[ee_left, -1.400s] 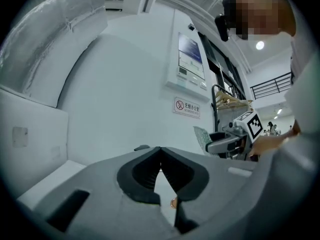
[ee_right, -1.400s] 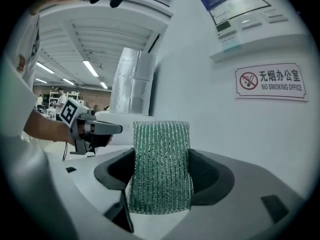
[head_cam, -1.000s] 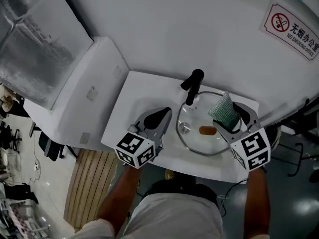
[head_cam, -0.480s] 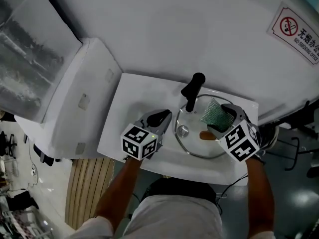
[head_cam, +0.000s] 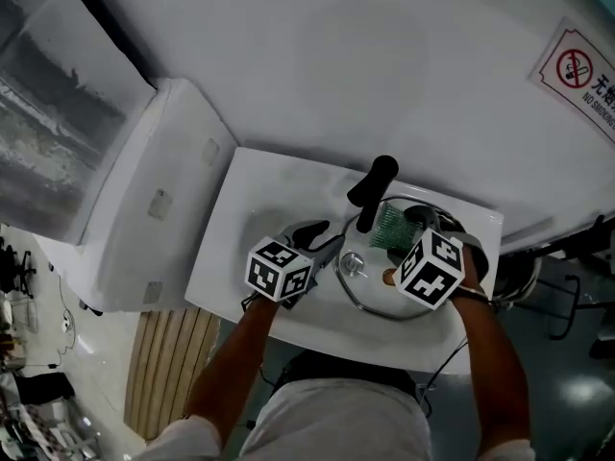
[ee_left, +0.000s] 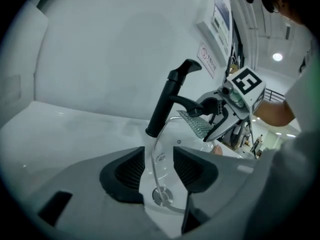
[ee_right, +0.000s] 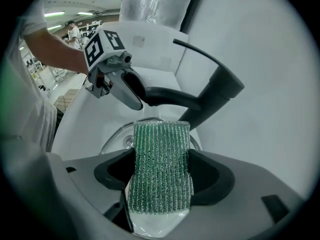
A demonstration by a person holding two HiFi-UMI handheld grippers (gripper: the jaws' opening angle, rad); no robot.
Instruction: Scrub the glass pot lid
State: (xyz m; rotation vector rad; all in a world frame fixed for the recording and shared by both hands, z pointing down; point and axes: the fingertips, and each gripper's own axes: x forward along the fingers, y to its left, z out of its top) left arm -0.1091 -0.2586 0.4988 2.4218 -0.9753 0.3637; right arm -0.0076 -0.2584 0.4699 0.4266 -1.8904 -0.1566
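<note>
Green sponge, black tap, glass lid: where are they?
Green ribbed scrubbing sponge [ee_right: 160, 169], right gripper view, its middle.
Black sink tap [head_cam: 377, 176], head view, its handle.
Round glass pot lid [head_cam: 354, 265], head view, its metal knob.

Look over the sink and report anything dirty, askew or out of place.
One thing: a brown smear shows on the glass pot lid, which lies in the sink under the black faucet. Whether the smear sits on the glass or beneath it cannot be told. Otherwise nothing stands out.
</note>
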